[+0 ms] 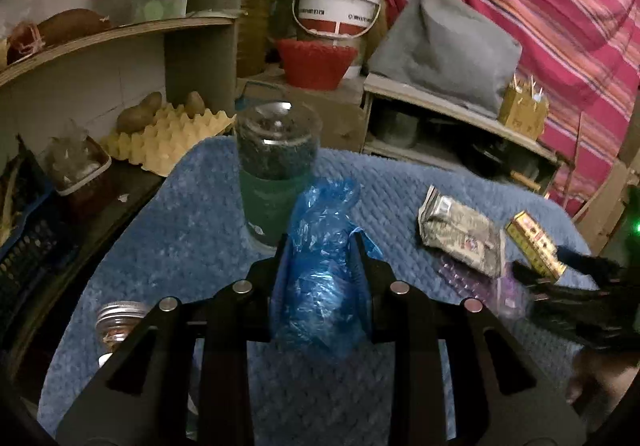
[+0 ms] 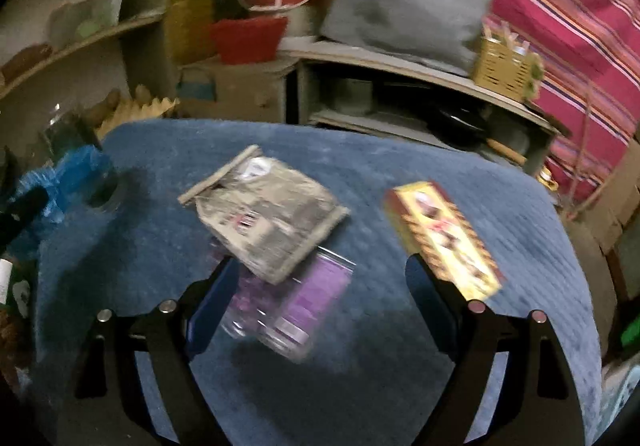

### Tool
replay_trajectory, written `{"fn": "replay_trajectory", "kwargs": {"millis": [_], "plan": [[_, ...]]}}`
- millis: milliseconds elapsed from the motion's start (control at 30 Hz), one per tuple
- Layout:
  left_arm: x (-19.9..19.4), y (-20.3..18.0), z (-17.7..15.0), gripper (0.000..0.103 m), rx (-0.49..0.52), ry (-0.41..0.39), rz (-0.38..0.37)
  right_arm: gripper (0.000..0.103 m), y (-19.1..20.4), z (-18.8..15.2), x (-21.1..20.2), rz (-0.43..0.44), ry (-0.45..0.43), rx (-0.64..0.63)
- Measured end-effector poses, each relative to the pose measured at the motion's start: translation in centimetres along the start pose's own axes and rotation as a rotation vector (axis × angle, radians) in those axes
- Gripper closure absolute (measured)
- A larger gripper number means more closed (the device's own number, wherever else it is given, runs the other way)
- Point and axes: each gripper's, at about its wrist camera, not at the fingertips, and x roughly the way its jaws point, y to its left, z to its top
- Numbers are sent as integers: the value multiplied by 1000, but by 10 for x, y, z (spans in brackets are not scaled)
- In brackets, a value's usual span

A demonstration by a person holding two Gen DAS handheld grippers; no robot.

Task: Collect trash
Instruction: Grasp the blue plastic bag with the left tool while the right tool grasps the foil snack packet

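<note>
Two things going on: left hand-held gripper [image 1: 320, 246] is clamped on the blue plastic bag [image 1: 320, 286] as the trash sack, while right hand-held gripper [image 2: 320, 274] gapes wide over the purple wrapper [image 2: 288, 306] on the tabletop [image 2: 520, 346], near centre.

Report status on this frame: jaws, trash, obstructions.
Left gripper shut on blue plastic bag. Right gripper open, over purple packet. Grey wrapper overlaps it; yellow box beside right jaw.
</note>
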Motion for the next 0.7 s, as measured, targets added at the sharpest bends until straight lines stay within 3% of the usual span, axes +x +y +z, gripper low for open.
{"fn": "replay_trajectory", "kwargs": {"millis": [200,367,533,600,700], "plan": [[1,4,3,75,-20,5,2,19,39,15,32,15,33,-93],[6,0,1,75,1,24,10,20,46,24,55,32,82,-88],[10,-8,-1,75,43,31,24,42,45,30,60,72,96,-90],[11,-11,-2,75,54,36,27,62,43,32,58,83,101,-98],[13,-14,-4,75,63,41,30,74,36,35,56,80,101,-91]]}}
